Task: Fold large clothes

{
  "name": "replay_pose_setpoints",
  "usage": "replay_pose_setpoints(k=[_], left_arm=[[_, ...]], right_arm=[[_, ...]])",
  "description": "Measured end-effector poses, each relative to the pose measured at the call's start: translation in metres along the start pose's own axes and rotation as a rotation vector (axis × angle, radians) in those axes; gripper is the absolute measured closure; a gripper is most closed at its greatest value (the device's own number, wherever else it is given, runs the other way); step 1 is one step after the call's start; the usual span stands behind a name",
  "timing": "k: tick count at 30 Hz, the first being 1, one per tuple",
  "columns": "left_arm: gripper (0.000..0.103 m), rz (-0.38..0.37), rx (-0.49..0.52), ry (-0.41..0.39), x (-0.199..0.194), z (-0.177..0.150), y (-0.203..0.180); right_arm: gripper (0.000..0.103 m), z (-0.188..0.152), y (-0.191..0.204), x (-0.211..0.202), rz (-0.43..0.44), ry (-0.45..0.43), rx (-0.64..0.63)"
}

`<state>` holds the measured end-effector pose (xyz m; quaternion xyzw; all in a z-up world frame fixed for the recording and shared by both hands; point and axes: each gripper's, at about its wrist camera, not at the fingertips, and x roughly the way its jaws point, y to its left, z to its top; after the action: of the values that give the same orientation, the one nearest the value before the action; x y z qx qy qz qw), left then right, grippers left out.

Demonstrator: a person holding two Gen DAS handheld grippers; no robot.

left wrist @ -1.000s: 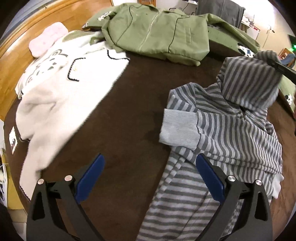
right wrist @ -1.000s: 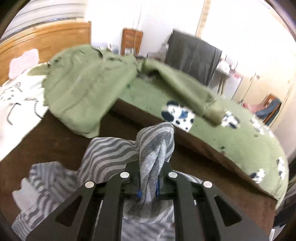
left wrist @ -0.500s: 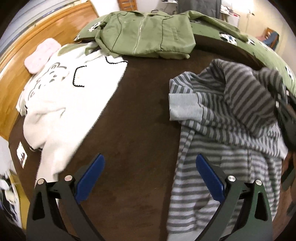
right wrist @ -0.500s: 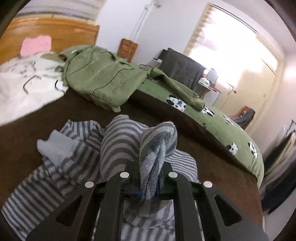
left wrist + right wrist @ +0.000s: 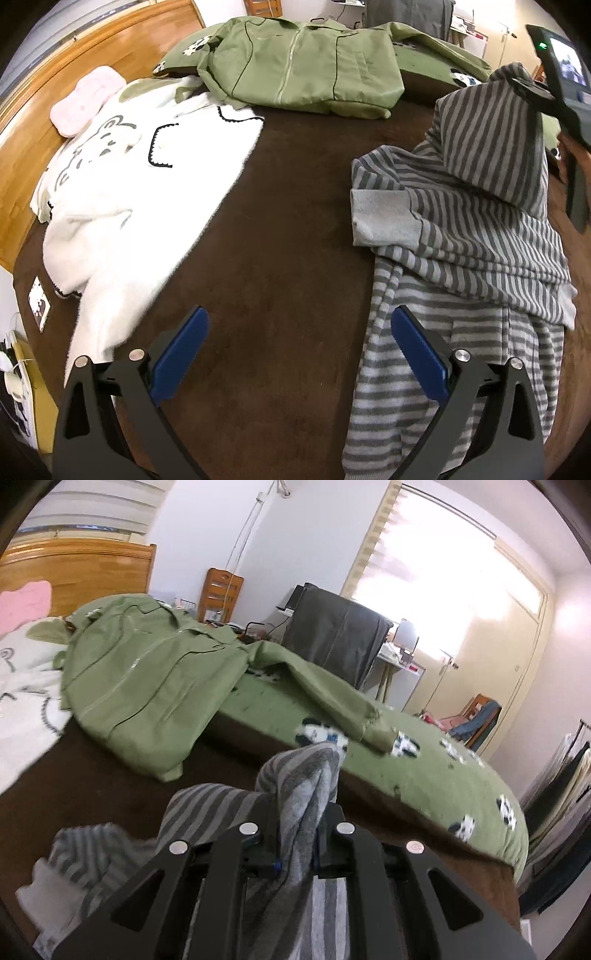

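A grey striped hoodie lies on the brown bedspread, its light grey cuff turned toward the middle. My right gripper is shut on a bunch of the hoodie's striped fabric and holds it up above the bed; it also shows in the left wrist view at the top right, lifting the hood part. My left gripper is open and empty, low over the bedspread, its right finger at the hoodie's lower left edge.
A white fleece jacket lies at the left. A green zip jacket lies at the back, next to a green panda-print quilt. A pink pillow rests by the wooden headboard. A dark chair stands beyond the bed.
My right gripper has raised the gripped hood fabric again and tilted its view up, after dipping half a second ago. My left gripper stays open over the bedspread with little shift.
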<state>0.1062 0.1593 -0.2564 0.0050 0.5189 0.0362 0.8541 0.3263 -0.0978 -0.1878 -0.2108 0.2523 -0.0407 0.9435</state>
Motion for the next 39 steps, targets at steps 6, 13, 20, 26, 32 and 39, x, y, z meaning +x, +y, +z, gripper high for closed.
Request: replay_pose_setpoints(k=[6, 13, 20, 26, 32, 39], left_arm=[[0.006, 0.013, -0.014, -0.005, 0.016, 0.017, 0.001], [0.006, 0.027, -0.038, -0.003, 0.029, 0.026, 0.002], [0.006, 0.03, -0.023, 0.016, 0.032, 0.022, -0.003], [0.006, 0.046, -0.007, 0.007, 0.024, 0.017, -0.001], [0.006, 0.032, -0.001, 0.001, 0.013, 0.012, -0.003], [0.006, 0.002, 0.04, -0.016, 0.001, 0.005, -0.017]], right_arm=[[0.092, 0.015, 0.014, 0.06, -0.038, -0.007, -0.072], [0.092, 0.003, 0.016, 0.088, -0.046, 0.037, -0.066], [0.091, -0.044, 0.021, 0.026, 0.043, 0.039, 0.021], [0.09, -0.079, 0.022, -0.05, 0.069, 0.039, 0.102], [0.088, -0.126, 0.031, -0.103, 0.024, 0.107, 0.109], [0.082, -0.198, 0.062, -0.125, 0.037, 0.28, 0.108]])
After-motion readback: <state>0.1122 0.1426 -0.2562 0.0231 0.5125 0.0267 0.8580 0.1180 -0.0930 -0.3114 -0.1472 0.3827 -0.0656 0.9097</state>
